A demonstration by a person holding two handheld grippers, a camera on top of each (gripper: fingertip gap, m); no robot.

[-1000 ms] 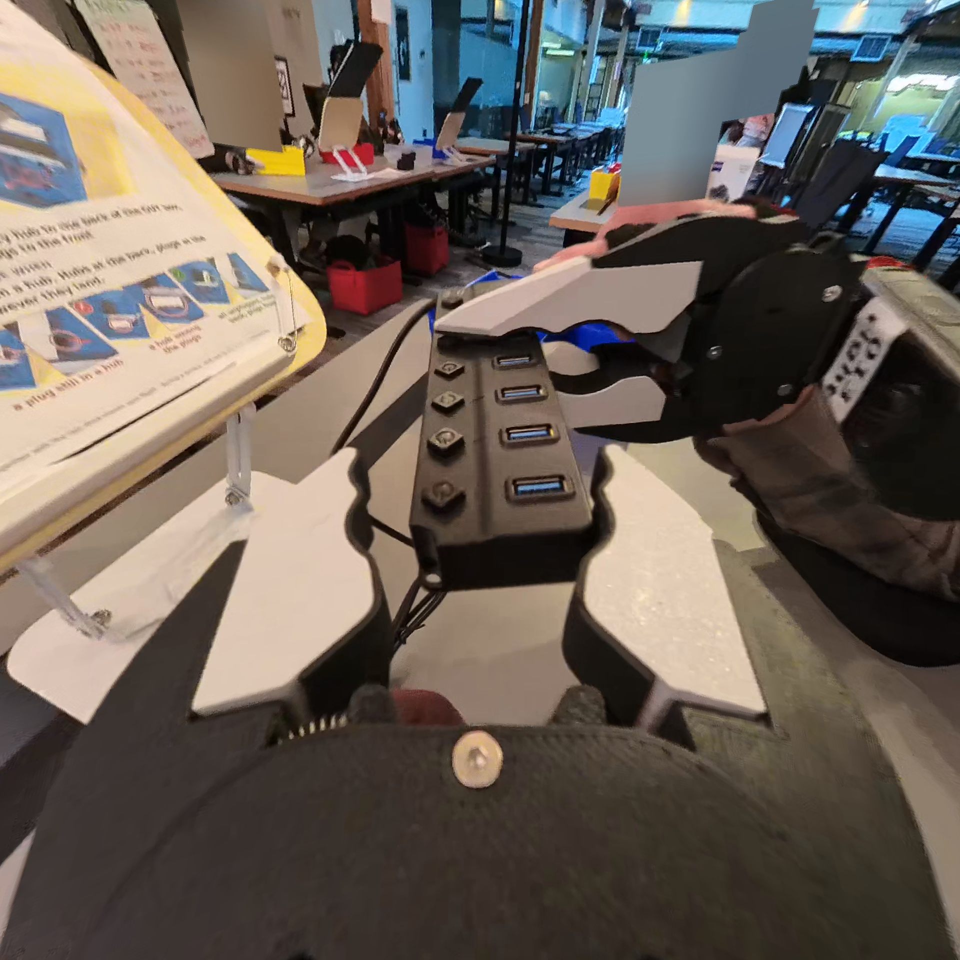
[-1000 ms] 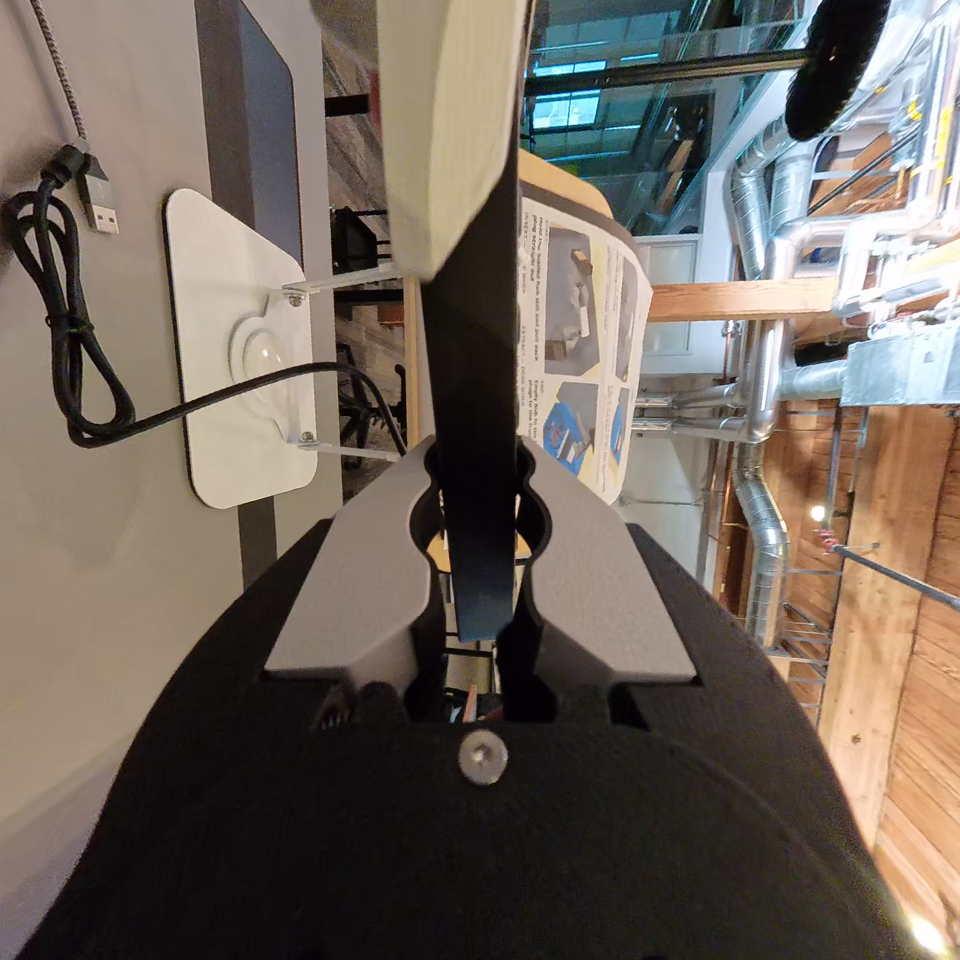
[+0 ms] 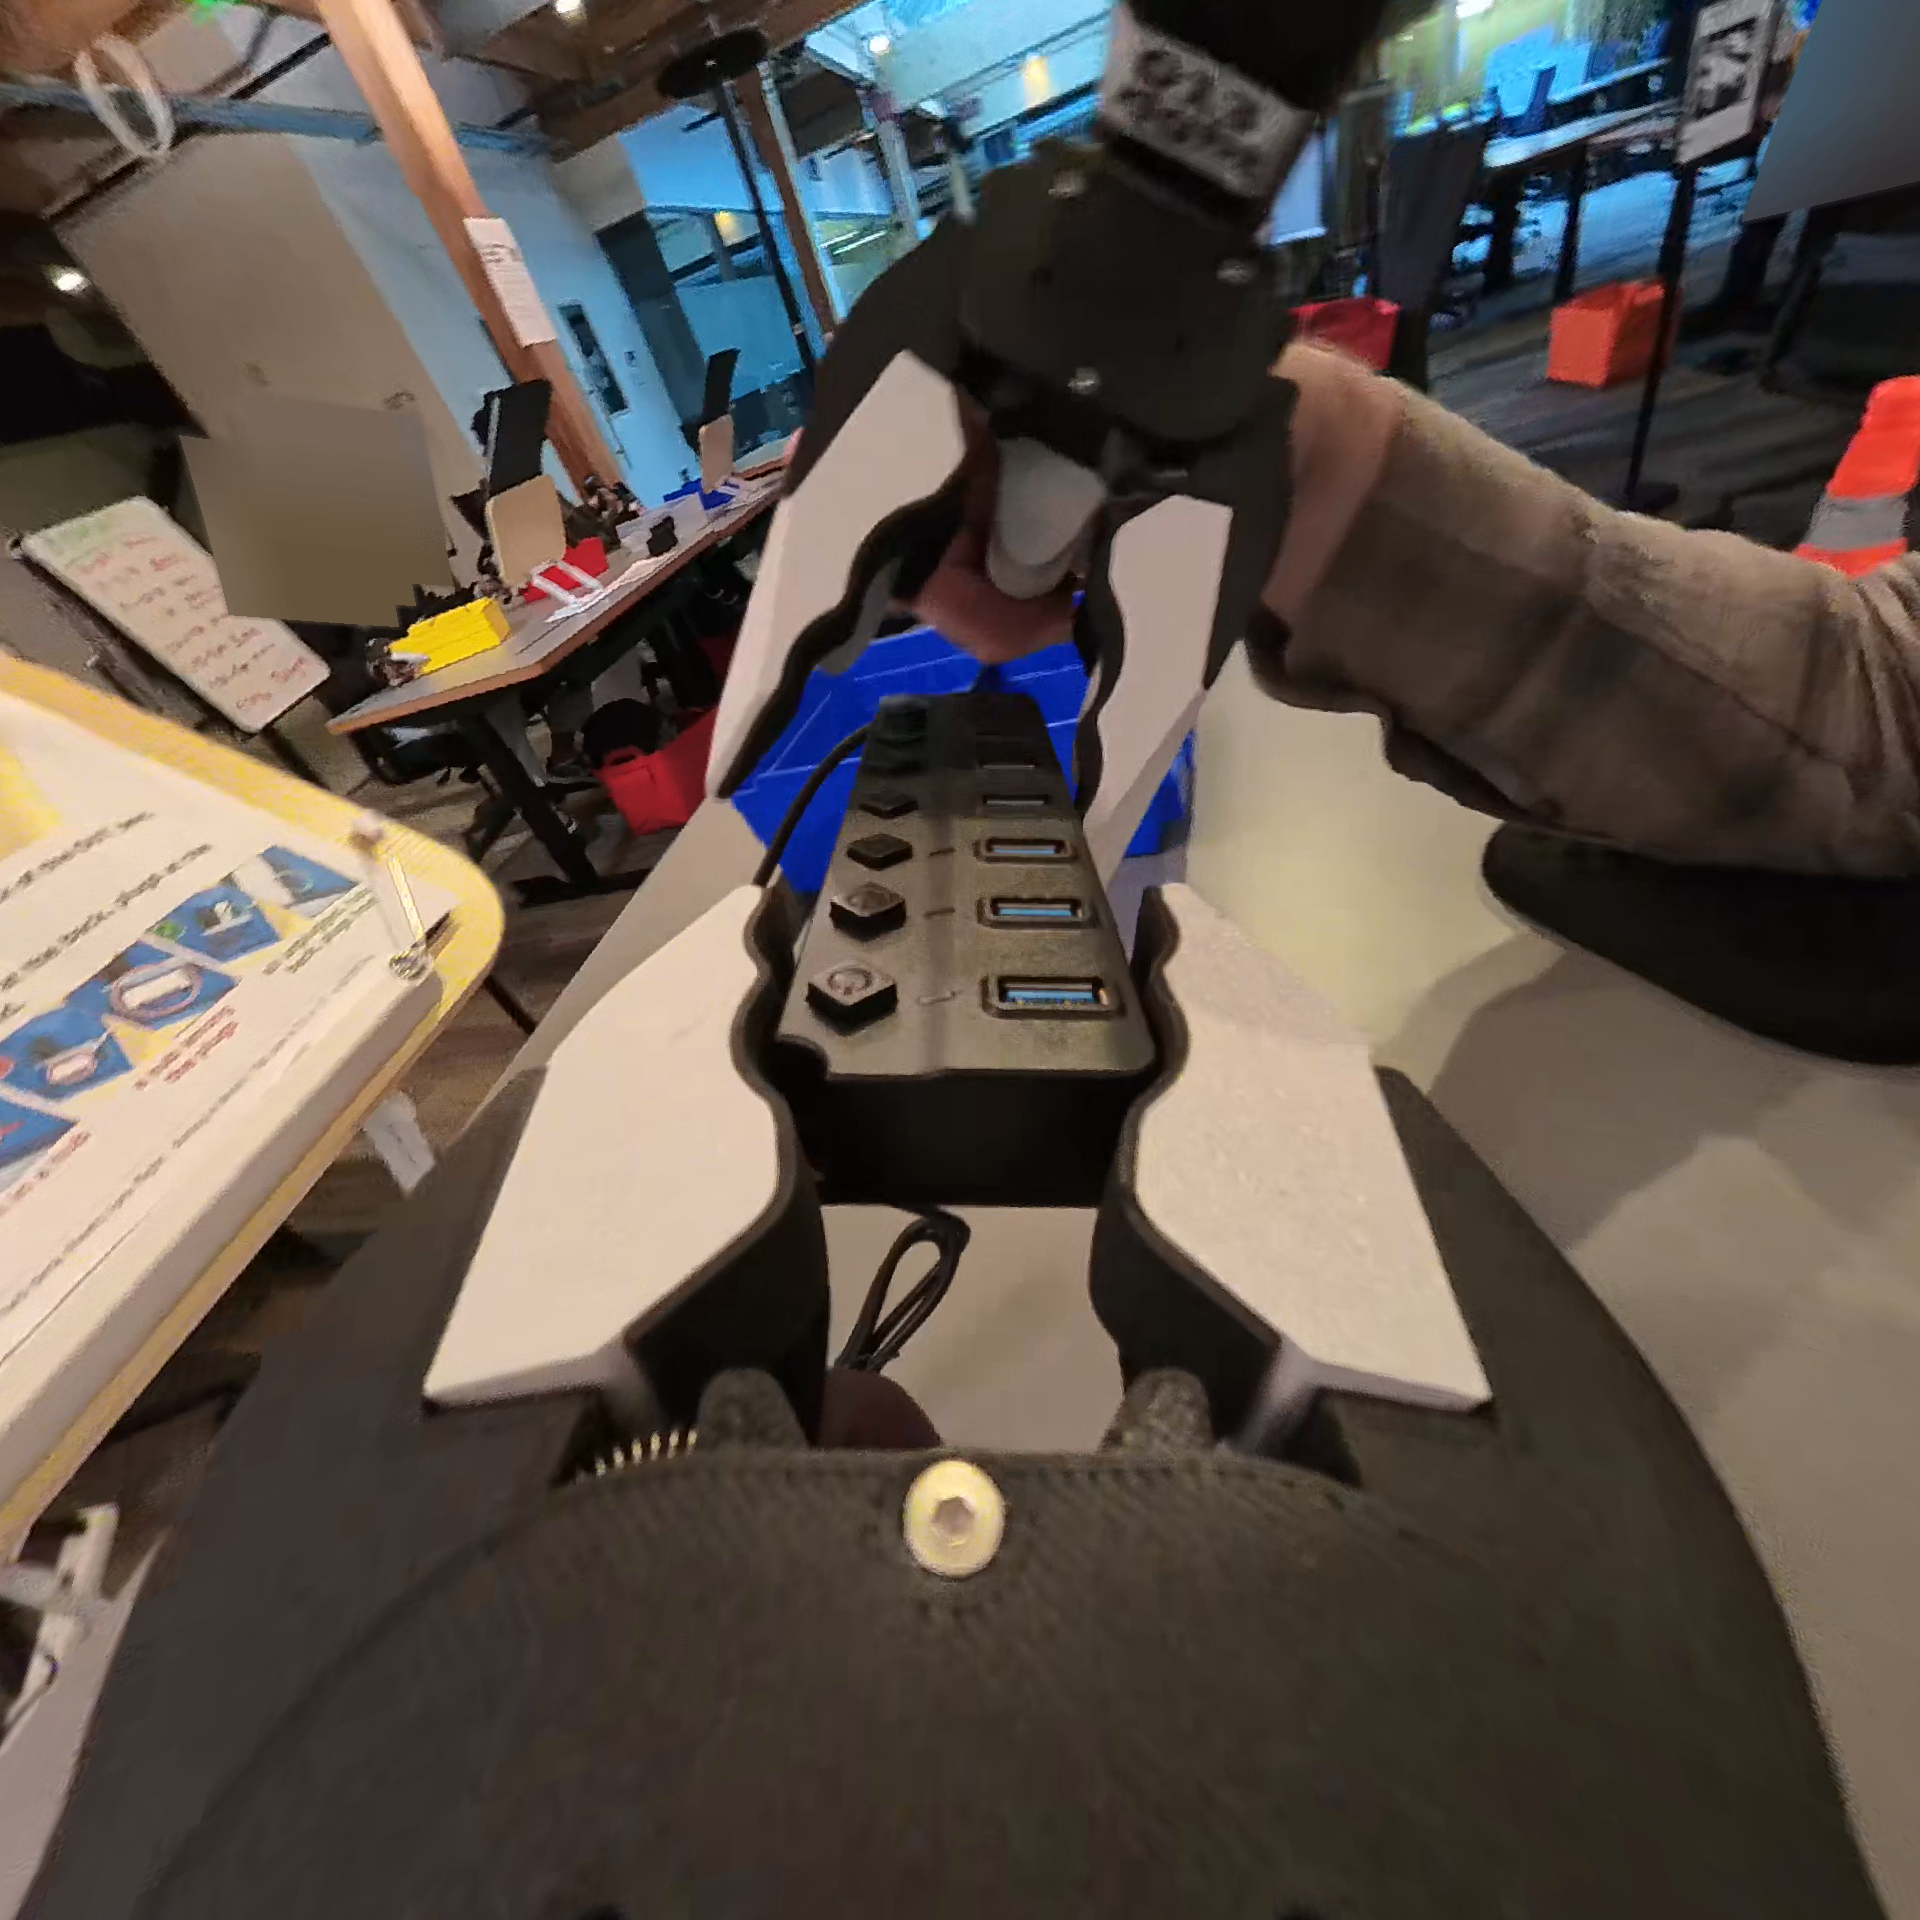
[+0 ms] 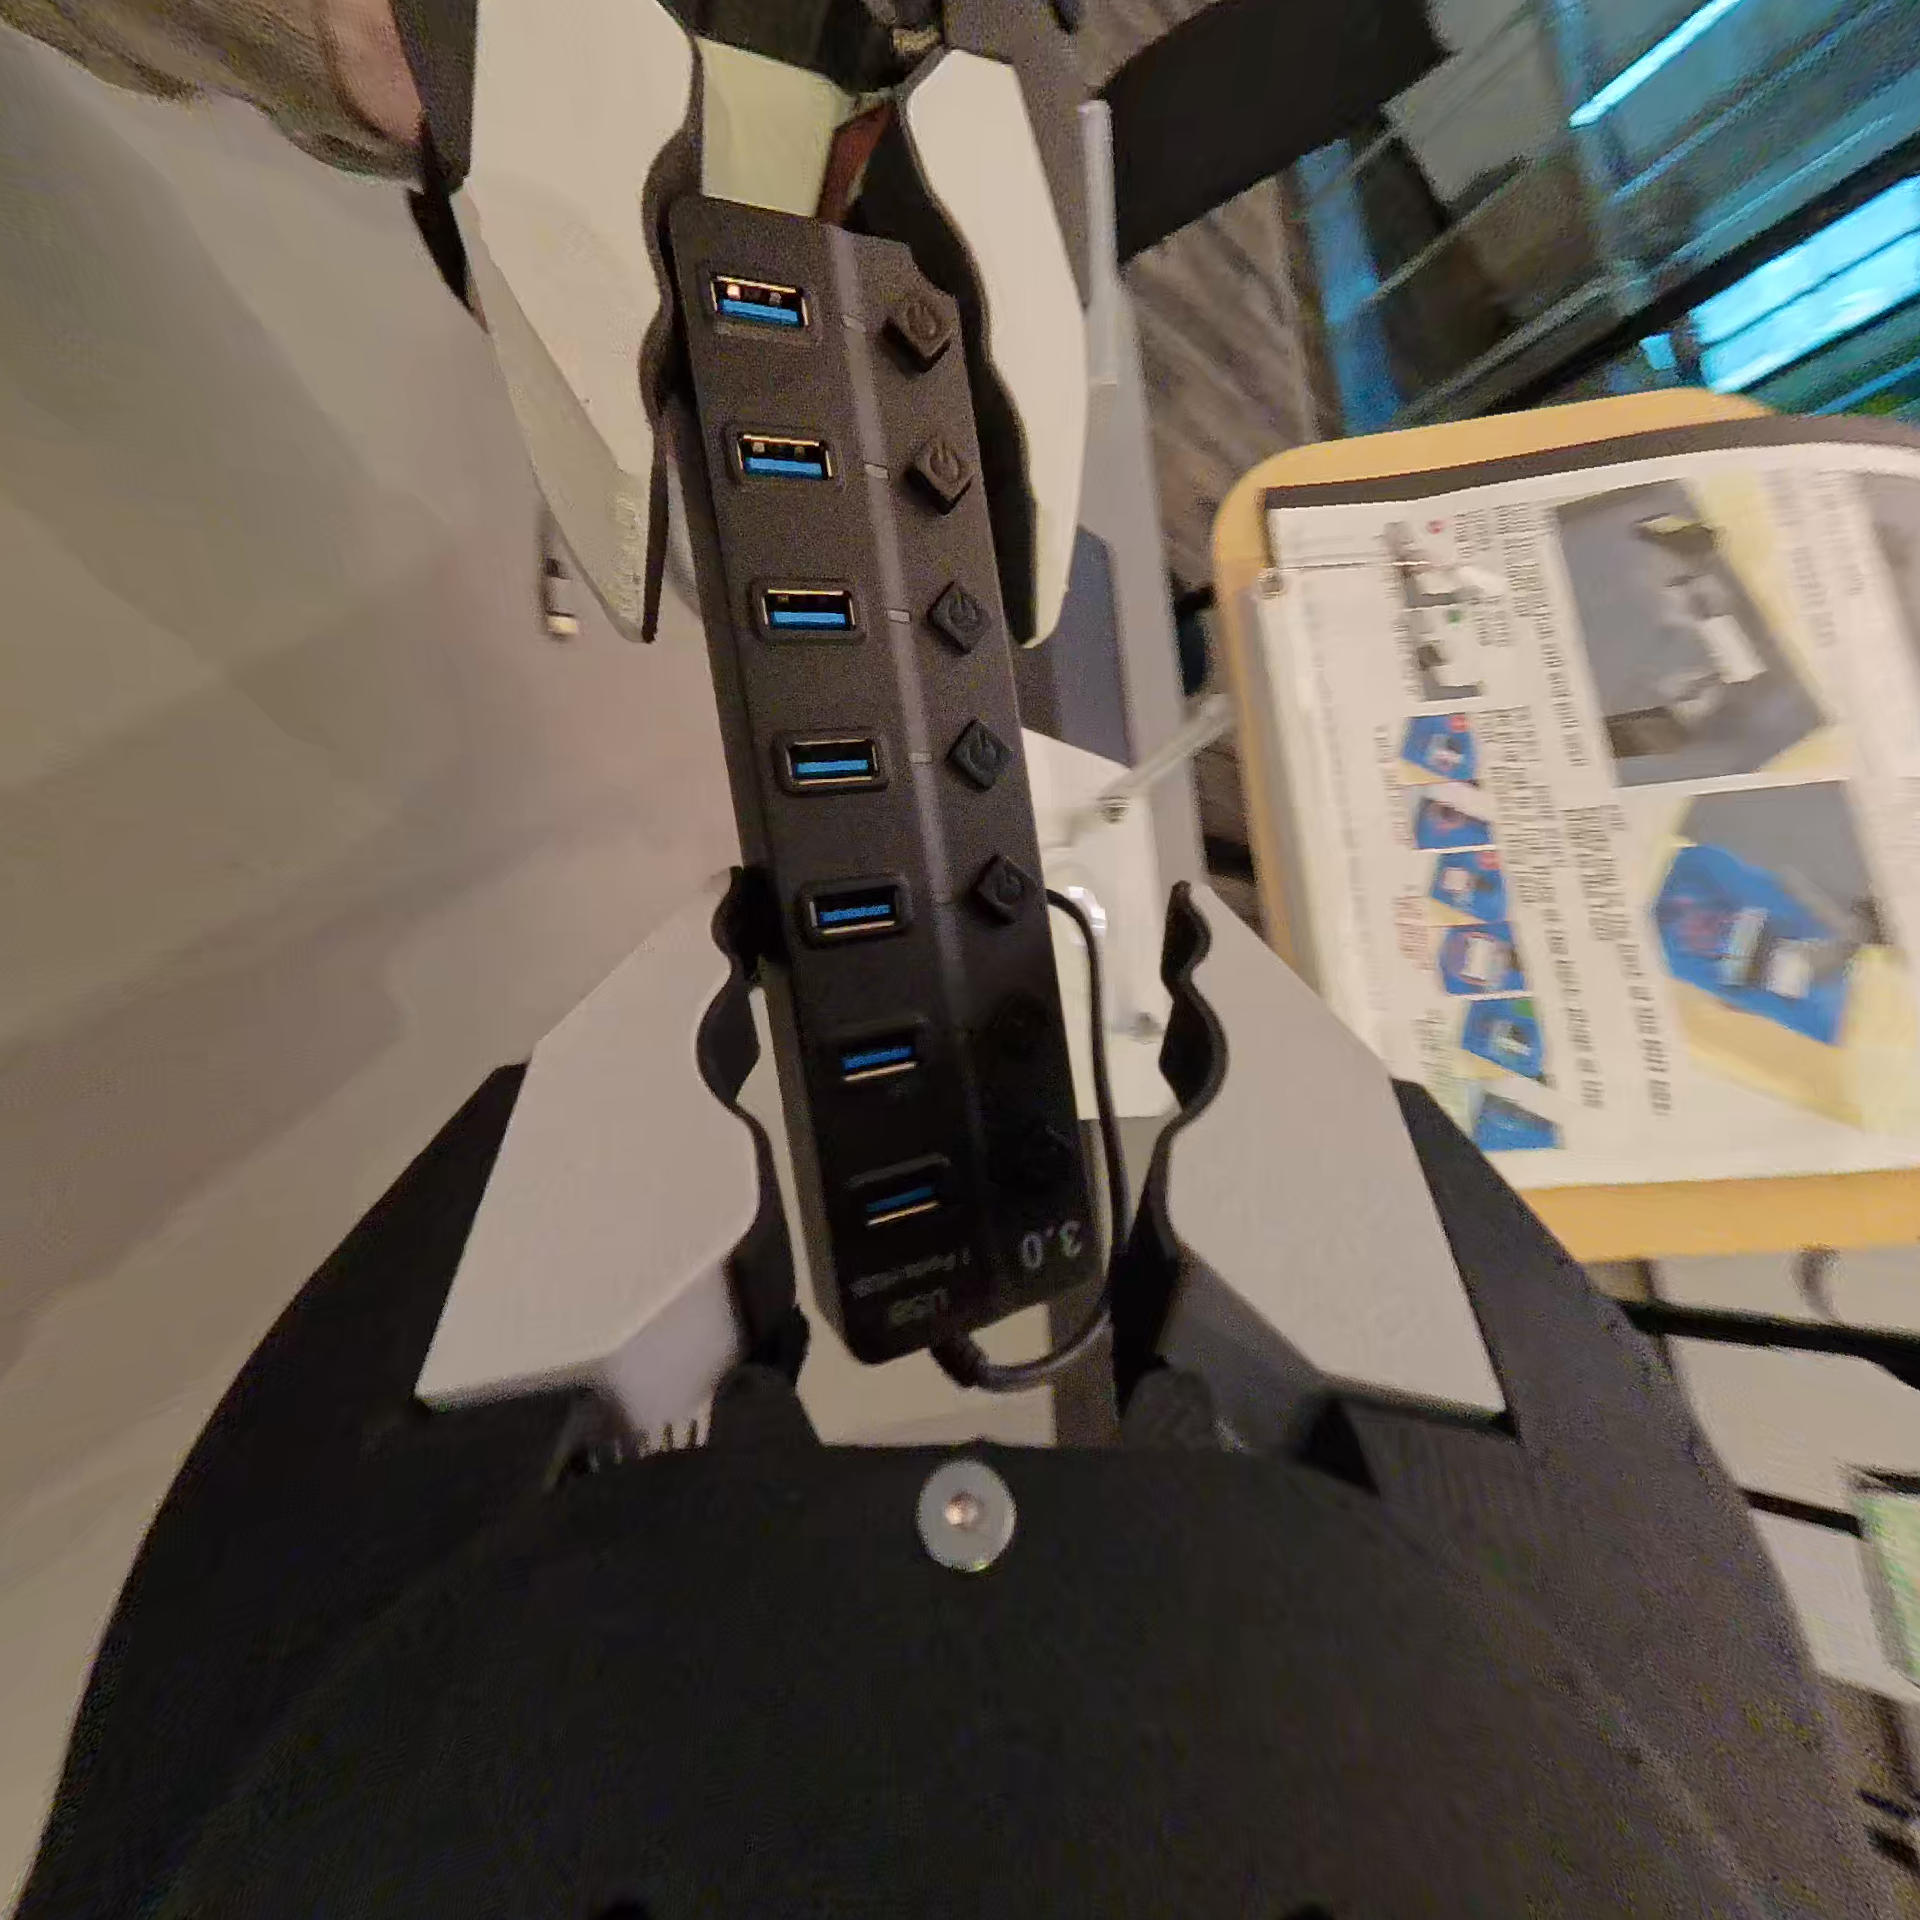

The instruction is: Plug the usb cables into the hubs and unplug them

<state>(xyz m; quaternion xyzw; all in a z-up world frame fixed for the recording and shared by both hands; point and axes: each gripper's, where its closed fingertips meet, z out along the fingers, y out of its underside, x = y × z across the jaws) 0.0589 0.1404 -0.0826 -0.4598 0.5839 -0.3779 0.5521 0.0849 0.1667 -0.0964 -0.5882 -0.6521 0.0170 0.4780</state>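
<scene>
The USB hub (image 3: 966,935) hangs above the table (image 3: 1662,1195), stretched between the two grippers: its near end sits between the left gripper's (image 3: 951,997) fingers, its far end between the right gripper's (image 3: 914,748) spread fingers. The hub's cable (image 3: 904,1299) dangles beneath. An instruction sheet on its stand (image 3: 208,1018) lies left of the hub, with a bin (image 3: 831,769) behind.

Black gripper (image 3: 956,997) bodies, white scalloped fingers (image 3: 623,1174), silver screw (image 3: 954,1519), grey sleeve (image 3: 1558,665).

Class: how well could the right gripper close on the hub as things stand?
Probably well: the right gripper is open, its fingers already flanking the hub, with only the hub's thin cable between them.
</scene>
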